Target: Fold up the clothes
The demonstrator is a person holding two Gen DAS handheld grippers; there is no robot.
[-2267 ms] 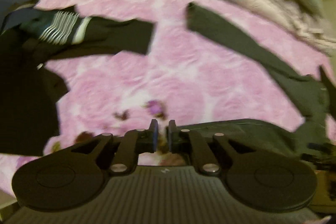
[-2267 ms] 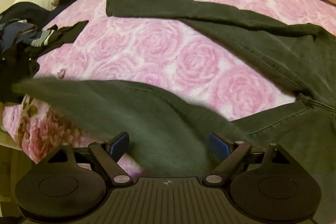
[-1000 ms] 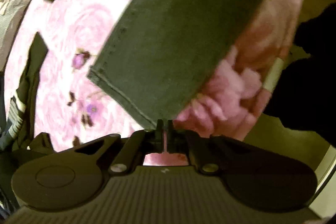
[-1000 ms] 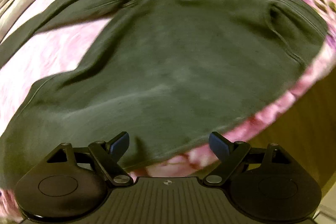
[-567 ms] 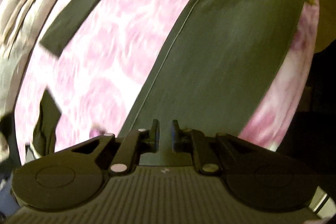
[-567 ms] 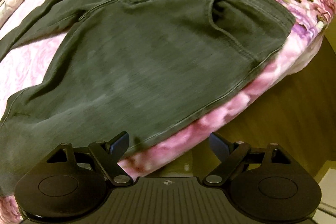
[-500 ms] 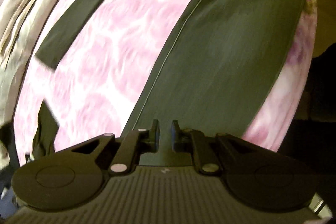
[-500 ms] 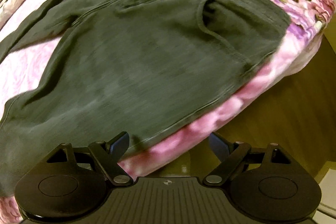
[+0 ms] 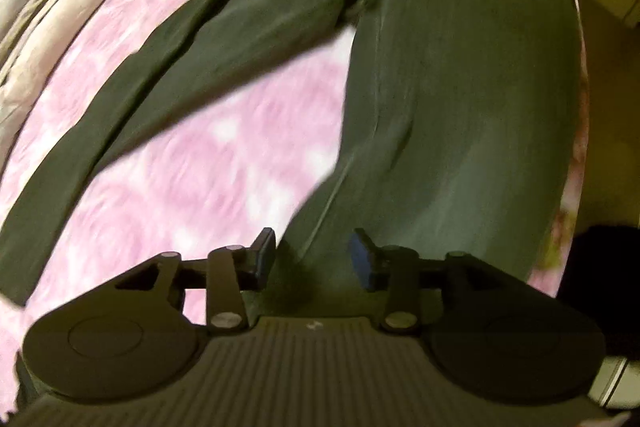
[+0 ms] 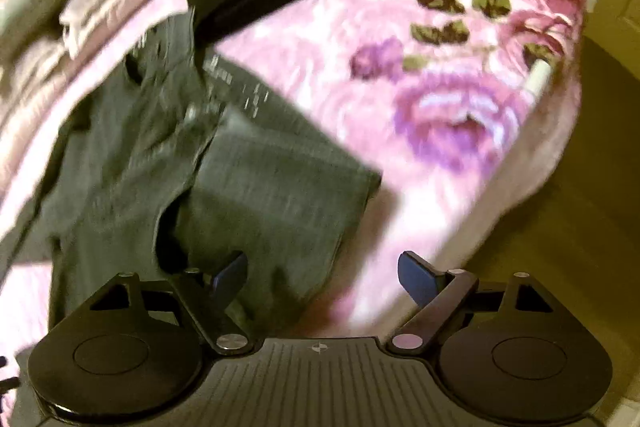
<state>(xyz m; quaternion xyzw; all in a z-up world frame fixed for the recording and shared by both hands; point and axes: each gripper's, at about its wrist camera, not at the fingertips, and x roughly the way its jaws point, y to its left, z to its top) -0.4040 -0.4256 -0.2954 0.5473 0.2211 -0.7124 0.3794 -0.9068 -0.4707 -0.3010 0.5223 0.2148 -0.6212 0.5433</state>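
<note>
Below, dark trousers (image 9: 460, 99), pink floral blanket (image 9: 192, 187)

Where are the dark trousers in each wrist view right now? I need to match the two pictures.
Left wrist: the dark trousers fill the centre and right, legs splayed, one running to the lower left.
Right wrist: the dark trousers lie left of centre, waistband end nearest the right gripper.
Shared landmark: the pink rose blanket under them.
</note>
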